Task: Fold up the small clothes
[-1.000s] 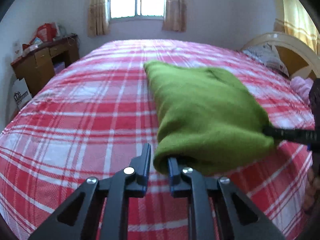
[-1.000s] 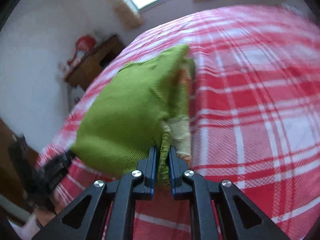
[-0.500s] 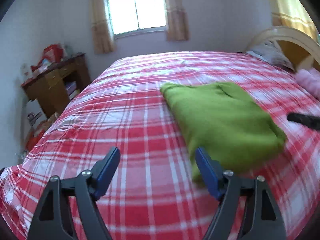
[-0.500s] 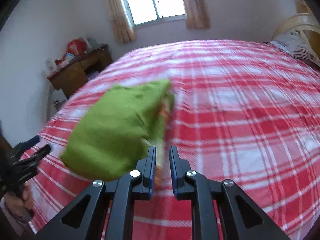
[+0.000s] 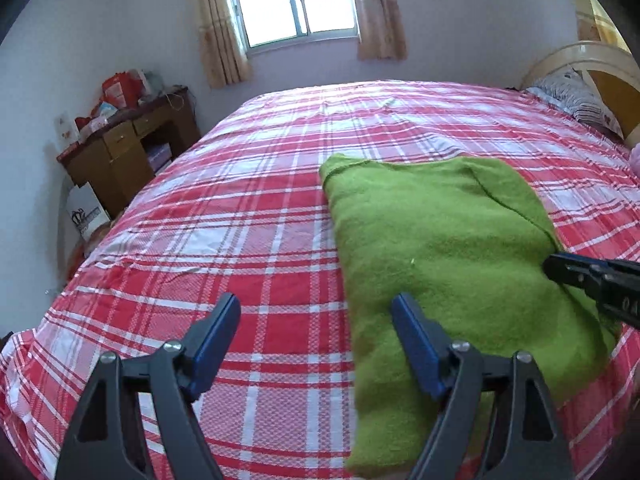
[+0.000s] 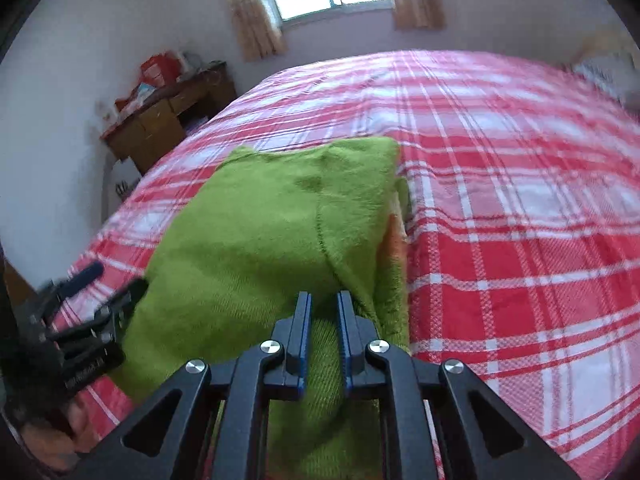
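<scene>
Two tongs hover at the near edge of a folded green sweater (image 5: 444, 248) that lies flat on the bed (image 5: 256, 216), whose cover is a red, pink and white plaid sheet. Seen from the left wrist, the left tongs (image 5: 316, 316) stand wide with nothing pinched between them; their jaws opened wide within the last second and have hardly widened since. One blue pad sits above the sweater's near left part and the other above bare sheet just left of the sweater. The right tongs (image 6: 323, 304) are nearly closed, their two blue pads only a narrow slit apart, and they hang above the sweater's near right corner; green knit shows through the slit, but the pads do not press on it. Under the sweater's right edge a strip of paler, orange-tinged fabric (image 6: 394, 236) peeks out. Beyond the sweater, toward the far wall, a window (image 5: 296, 0) is flanked by beige curtains. Left of the sweater, past the bed's side, stands a wooden desk (image 5: 128, 148) with red bags on top. Right of the sweater, at the bed's head, a patterned pillow (image 5: 576, 100) leans against a cream headboard (image 5: 592, 56).
</scene>
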Available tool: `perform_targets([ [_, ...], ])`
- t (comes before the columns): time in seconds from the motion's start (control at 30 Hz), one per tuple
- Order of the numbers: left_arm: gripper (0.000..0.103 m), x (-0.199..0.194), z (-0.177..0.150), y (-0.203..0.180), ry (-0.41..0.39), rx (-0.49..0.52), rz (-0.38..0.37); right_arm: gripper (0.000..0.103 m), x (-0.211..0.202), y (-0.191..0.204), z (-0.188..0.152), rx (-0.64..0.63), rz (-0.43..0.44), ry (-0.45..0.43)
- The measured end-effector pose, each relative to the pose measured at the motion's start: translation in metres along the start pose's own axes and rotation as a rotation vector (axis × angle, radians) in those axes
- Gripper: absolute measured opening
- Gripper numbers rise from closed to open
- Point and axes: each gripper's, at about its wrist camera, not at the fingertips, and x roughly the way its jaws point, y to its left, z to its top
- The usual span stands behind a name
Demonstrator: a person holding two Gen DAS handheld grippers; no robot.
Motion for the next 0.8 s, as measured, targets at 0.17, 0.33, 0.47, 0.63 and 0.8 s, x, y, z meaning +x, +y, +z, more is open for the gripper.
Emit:
perform_targets([
  [0.17,0.082,0.001,0.003,-0.006,0.016,0.024,0.009,0.01,0.005,-0.012,0.004,0.066,0.043,-0.001],
  [0.33,0.082,-0.003,0.013,0.01,0.039,0.003,-0.058,0.01,-0.009,-0.009,0.001,0.025,0.033,0.016],
  [0.47,0.087,0.009,0.03,0.033,0.075,-0.089,-0.154,0.023,-0.029,-0.013,0.001,0.036,0.024,-0.017],
  [0.63,0.087,0.032,0.05,0.045,0.106,-0.216,-0.304,0.08,-0.054,-0.036,0.003,0.108,0.028,-0.153],
  [0.8,0.087,0.069,0.054,0.023,0.21,-0.255,-0.427,0.08,-0.037,-0.055,0.015,0.192,0.105,-0.131],
])
